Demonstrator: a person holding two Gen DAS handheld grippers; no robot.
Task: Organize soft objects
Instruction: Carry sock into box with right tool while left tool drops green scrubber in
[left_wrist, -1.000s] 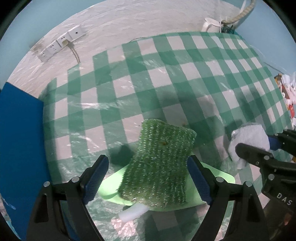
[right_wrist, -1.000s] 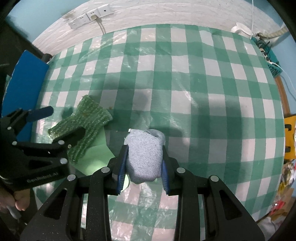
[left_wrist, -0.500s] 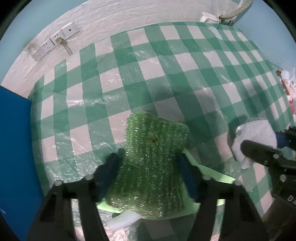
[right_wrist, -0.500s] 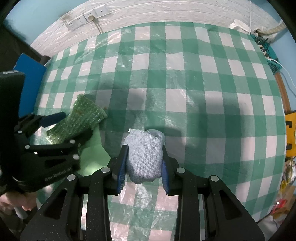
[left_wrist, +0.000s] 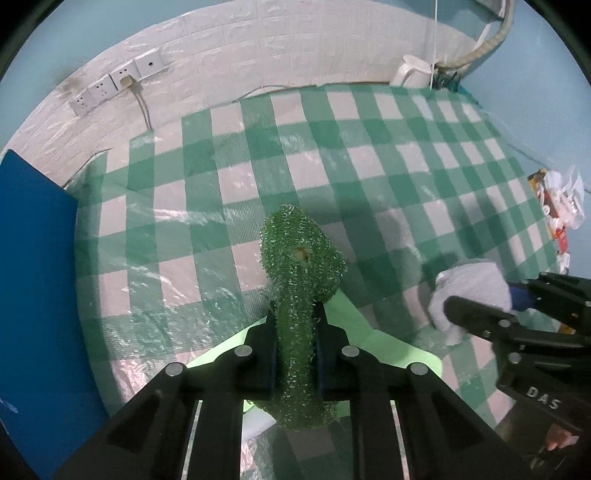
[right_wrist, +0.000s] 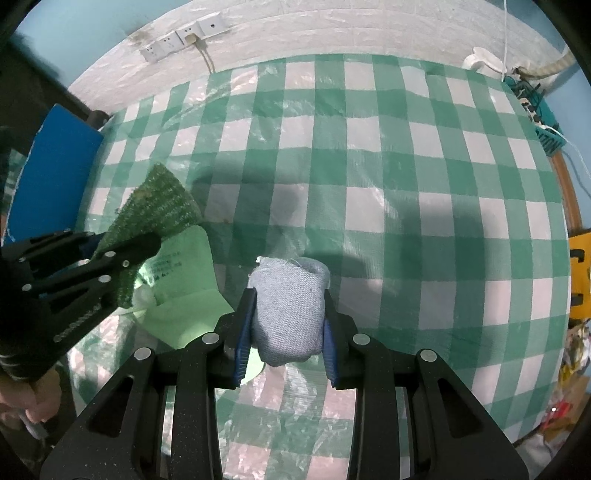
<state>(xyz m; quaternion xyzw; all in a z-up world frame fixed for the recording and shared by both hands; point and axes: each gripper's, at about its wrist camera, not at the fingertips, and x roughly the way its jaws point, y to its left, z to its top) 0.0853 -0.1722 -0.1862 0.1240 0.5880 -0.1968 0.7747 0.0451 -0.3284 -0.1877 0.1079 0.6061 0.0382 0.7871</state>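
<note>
Green scrubber (left_wrist: 299, 314) pinched in left gripper (left_wrist: 295, 328), lower end hidden; right gripper (right_wrist: 288, 321) clamps grey cloth (right_wrist: 290, 310).

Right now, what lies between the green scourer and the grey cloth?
In the right wrist view, a pale green sheet on the tablecloth spans the gap between scourer and cloth.

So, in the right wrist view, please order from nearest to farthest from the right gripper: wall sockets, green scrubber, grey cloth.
1. Grey cloth, between the right gripper jaws.
2. Green scrubber, left, in the left gripper.
3. Wall sockets, far wall.
</note>
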